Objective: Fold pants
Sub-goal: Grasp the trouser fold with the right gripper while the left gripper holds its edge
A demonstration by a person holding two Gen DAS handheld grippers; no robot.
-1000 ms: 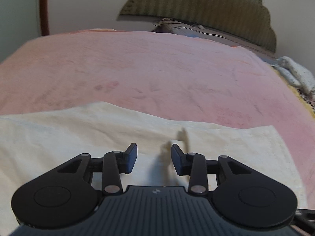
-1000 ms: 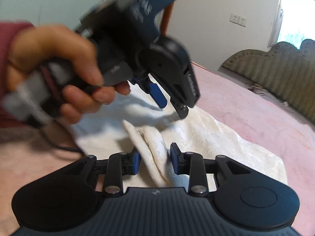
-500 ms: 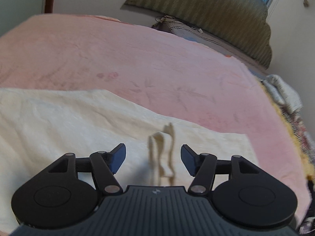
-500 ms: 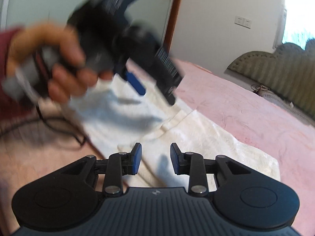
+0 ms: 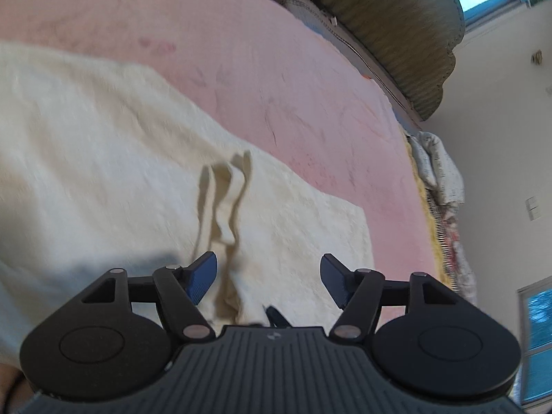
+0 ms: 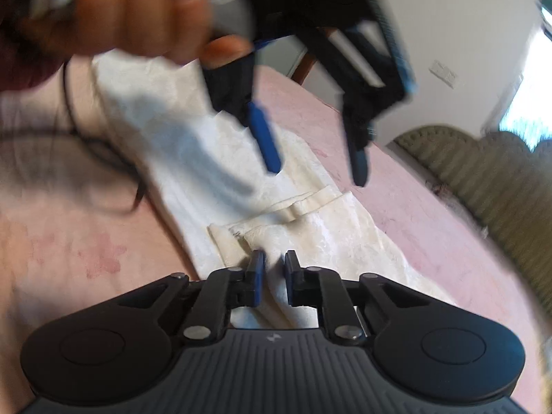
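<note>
As the pants lie flat on the pink bed, their long axis in my left wrist view runs from 9 o'clock down toward 4 o'clock, with the cream cloth filling the lower left half of the frame. One loose raised fold stands up at 12 o'clock from my left gripper, just ahead of the fingertips and slightly left of centre.

Left gripper: jaws spread wide, nothing between them. It hangs above the cloth, pitched down; whether the tips touch fabric I cannot tell.

Right wrist view: pants run from 11 o'clock to 4 o'clock. Right gripper sits low at the near edge of the cloth, jaws drawn close with a narrow gap; fabric appears to sit in that gap, so I judge it pinched on the pants edge, though the blur leaves some doubt. A seam or hem band crosses at 12 o'clock just beyond it.

Left gripper appears there too, at 12 o'clock, above the cloth, jaws apart, hand blurred.

Judgement: the left is nearer the raised fold; the next move turns on closing over that ridge squarely across its line.
</note>
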